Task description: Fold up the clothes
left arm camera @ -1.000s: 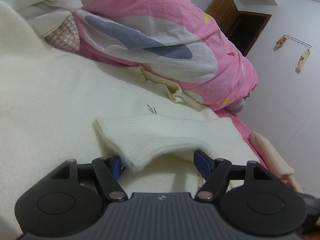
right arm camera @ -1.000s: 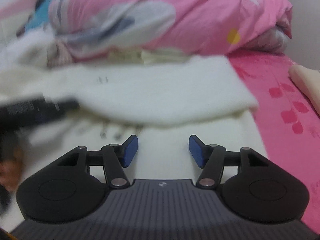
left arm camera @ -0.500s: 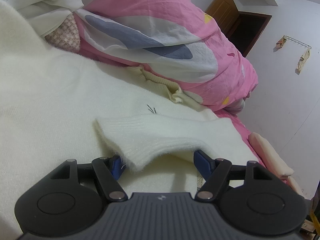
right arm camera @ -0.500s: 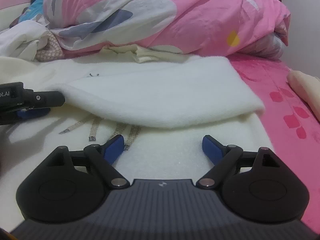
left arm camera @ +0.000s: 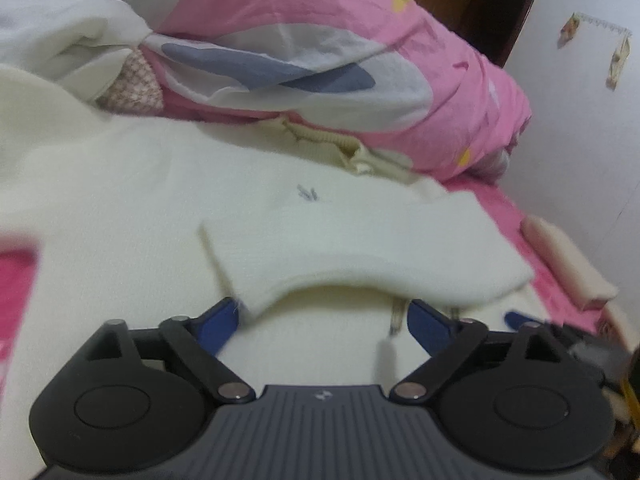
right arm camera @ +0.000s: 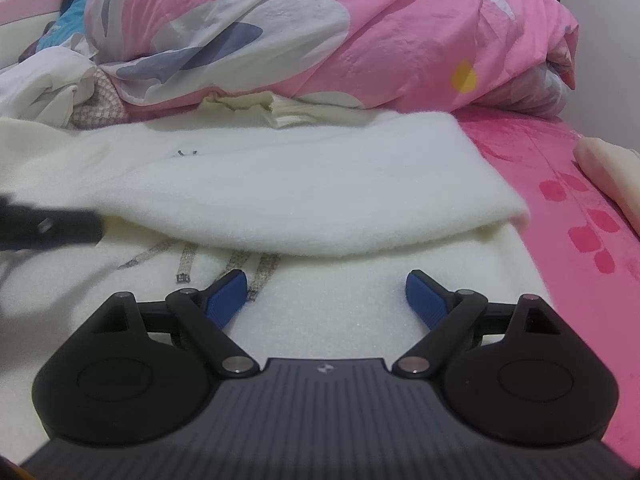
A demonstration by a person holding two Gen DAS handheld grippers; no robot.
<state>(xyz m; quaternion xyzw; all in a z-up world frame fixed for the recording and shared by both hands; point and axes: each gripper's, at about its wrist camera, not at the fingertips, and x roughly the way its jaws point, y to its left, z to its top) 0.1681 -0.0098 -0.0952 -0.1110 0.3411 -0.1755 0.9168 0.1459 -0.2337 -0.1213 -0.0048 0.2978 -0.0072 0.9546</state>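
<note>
Left wrist view: my left gripper has just spread its blue-padded jaws wide, and nothing is pinched between them. A cream sweater lies flat on the bed, its sleeve folded across the body just beyond the jaws. Behind the sweater a pink duvet is heaped. Right wrist view: my right gripper has also just opened wide, empty, over the sweater's lower body, with the folded sleeve ahead.

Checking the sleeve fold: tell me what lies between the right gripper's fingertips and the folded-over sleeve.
In the right wrist view, only the sweater body, with brown stripe markings, lies between the open right gripper and the folded sleeve.
</note>
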